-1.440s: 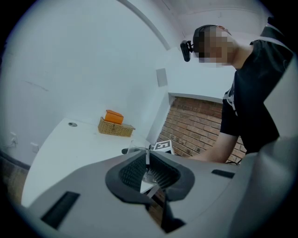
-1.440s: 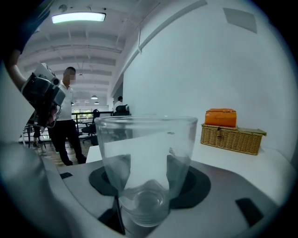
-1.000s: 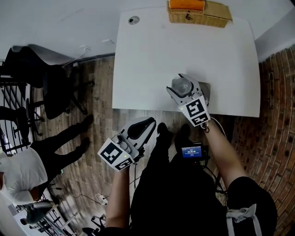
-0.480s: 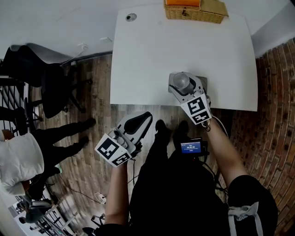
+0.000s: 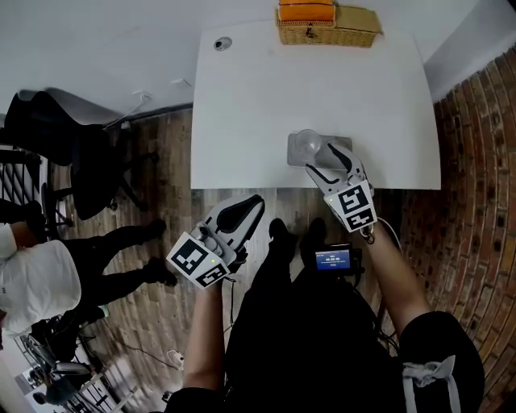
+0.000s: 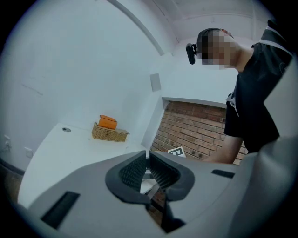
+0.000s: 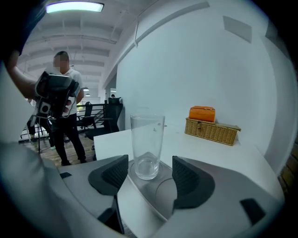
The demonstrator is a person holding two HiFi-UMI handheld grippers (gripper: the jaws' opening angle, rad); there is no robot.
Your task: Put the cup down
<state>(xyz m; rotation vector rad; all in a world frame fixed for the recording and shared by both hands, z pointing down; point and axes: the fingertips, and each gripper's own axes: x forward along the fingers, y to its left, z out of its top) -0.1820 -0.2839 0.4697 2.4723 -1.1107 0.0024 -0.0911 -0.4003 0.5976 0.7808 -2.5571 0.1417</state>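
We see clear tall glass cup (image 7: 147,139) upright on grey square mat (image 5: 342,146), 5 o'clock edge of white tabletop (image 5: 266,97). Our right gripper (image 7: 149,171) fingers apart, flanking it, no contact; left gripper (image 6: 148,171) fingers together.

In the head view, the right gripper (image 5: 326,160) covered the near corner of the flat grey mat (image 5: 339,140) under its jaws. Far ahead of it, the orange box (image 5: 306,11) on the woven wicker basket (image 5: 326,32) was cut by the top edge. Behind that gripper, the print on the small black screen (image 5: 333,260) was too small to read. Well left of the left gripper (image 5: 254,206), a white-shirted person (image 5: 32,282) ran off the frame. In the right gripper view, the gripper's own grey body hid the mat's near edge below the clear drinking glass (image 7: 147,144). In the left gripper view, the closed jaws hid most of the right gripper's marker cube (image 6: 176,151).
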